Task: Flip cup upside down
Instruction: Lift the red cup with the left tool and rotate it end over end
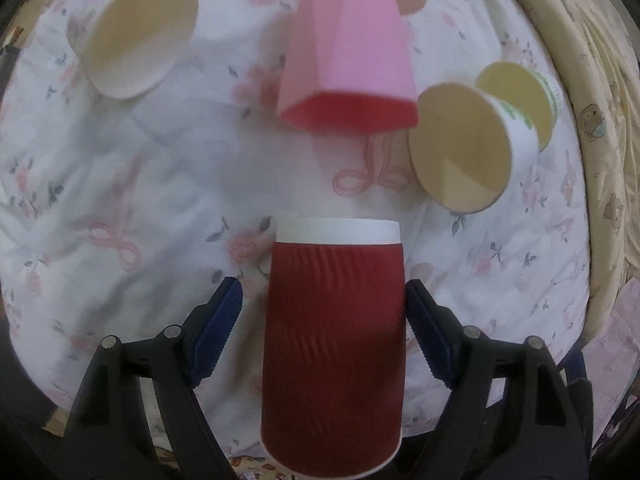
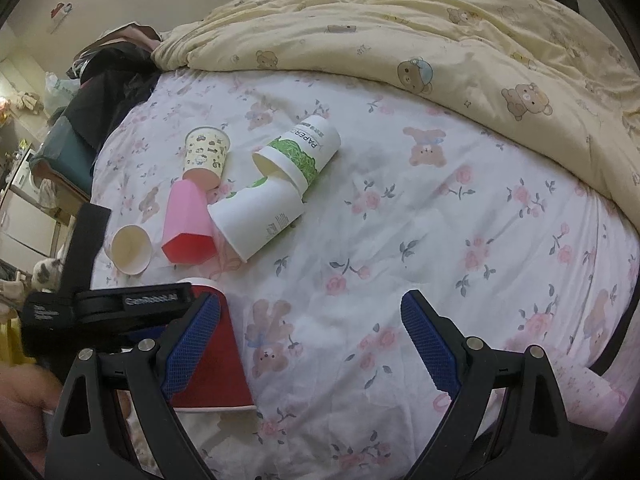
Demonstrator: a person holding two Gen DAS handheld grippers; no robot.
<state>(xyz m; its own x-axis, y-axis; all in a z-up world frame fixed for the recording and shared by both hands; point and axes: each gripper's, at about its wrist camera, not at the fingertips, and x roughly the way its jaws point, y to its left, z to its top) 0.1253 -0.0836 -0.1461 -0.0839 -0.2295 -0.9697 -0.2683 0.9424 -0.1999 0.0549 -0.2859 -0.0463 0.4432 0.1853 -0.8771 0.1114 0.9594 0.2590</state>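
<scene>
The red cup (image 1: 334, 344) stands on the floral bedsheet (image 1: 140, 184) with a white band at its top end and its wider end toward the camera, so it looks to be mouth-down; its ribbed sleeve sits between the blue pads of the left gripper (image 1: 324, 300), whose jaws are spread, the left pad clear of the cup wall and the right pad just beside it, contact unclear. Beyond it a pink faceted cup (image 1: 348, 52) lies on its side with its open mouth facing the camera. To its right lies a white paper cup with green print (image 1: 476, 148), another one (image 2: 298, 154) beyond it, and to the left a small cream cup (image 1: 136, 36), also on its side. A patterned cup (image 2: 204, 156) lies behind the pink one. The right gripper (image 2: 310, 340) hovers over bare sheet with its jaws wide apart, holding nothing. A yellow bear-print quilt (image 2: 440, 28) is bunched along the far side of the bed.
</scene>
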